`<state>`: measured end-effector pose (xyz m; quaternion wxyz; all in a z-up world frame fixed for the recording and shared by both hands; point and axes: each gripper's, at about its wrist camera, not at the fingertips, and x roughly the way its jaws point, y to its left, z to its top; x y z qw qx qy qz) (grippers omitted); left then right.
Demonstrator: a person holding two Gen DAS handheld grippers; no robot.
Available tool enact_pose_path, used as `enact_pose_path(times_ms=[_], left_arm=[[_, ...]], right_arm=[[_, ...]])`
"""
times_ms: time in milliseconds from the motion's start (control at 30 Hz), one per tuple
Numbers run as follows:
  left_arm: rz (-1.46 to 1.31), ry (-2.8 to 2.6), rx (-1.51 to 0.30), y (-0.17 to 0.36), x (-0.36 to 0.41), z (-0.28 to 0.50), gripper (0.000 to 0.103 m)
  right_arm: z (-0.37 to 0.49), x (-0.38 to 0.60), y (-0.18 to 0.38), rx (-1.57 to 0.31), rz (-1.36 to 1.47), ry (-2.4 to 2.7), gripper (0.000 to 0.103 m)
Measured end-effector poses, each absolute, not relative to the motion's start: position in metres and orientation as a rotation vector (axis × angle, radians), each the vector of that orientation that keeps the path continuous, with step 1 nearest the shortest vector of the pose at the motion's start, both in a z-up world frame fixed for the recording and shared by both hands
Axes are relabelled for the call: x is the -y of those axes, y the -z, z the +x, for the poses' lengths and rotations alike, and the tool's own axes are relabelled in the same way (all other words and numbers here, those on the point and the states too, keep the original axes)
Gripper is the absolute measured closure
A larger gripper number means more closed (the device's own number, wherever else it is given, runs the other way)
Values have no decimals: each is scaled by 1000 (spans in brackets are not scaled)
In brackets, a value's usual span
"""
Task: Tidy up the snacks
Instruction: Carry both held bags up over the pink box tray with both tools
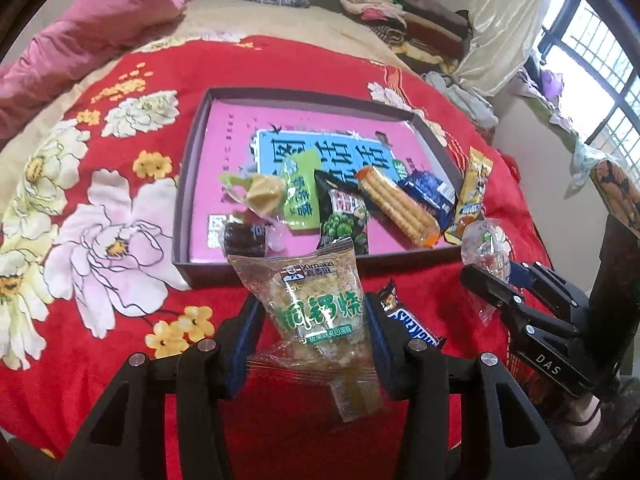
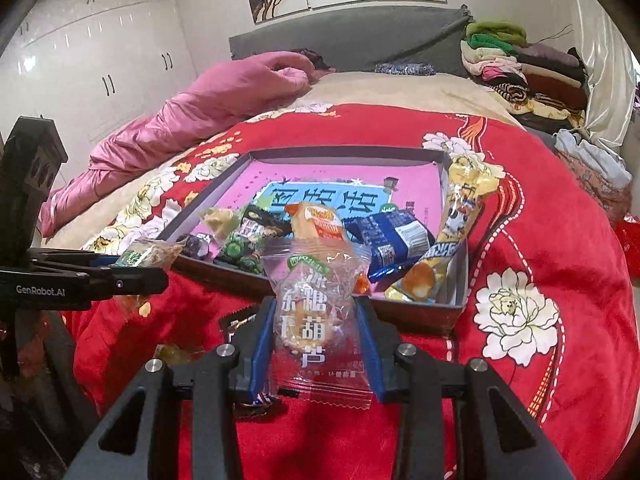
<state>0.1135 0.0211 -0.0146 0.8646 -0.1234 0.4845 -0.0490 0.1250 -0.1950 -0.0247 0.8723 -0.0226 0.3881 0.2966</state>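
Your left tool [image 1: 311, 332] pinches the cake packet [image 1: 320, 312] and your right tool [image 2: 316, 340] pinches the candy packet [image 2: 316, 312], both raised for the box [image 1: 280, 266].

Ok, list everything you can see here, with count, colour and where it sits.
Blanket: one, red with flowers, over the bed.
Box tray: one, dark rim, pink floor, on the blanket.
Loose snacks in tray: about seven, mixed colours, near edge; one long yellow pack leans on the right wall.
Snickers bar: one, brown, on blanket before the tray.
Pink quilt: one, rolled, far left of bed.
Folded clothes: one pile, mixed colours, at the headboard.
Cake packet: one, clear with green print, in left gripper.
Candy packet: one, clear with white print, in right gripper.
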Motion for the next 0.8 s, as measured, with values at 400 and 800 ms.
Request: enact_pose_path(times_ms=[400,800], left_arm=[[-226,75,-971,-3,-18,115,52],[-233,64,-935,-16,-19,118,52]], right_arm=[[126,199,13,-757,-32,-625,63],[129,210,4,-721,-6,-602,63]])
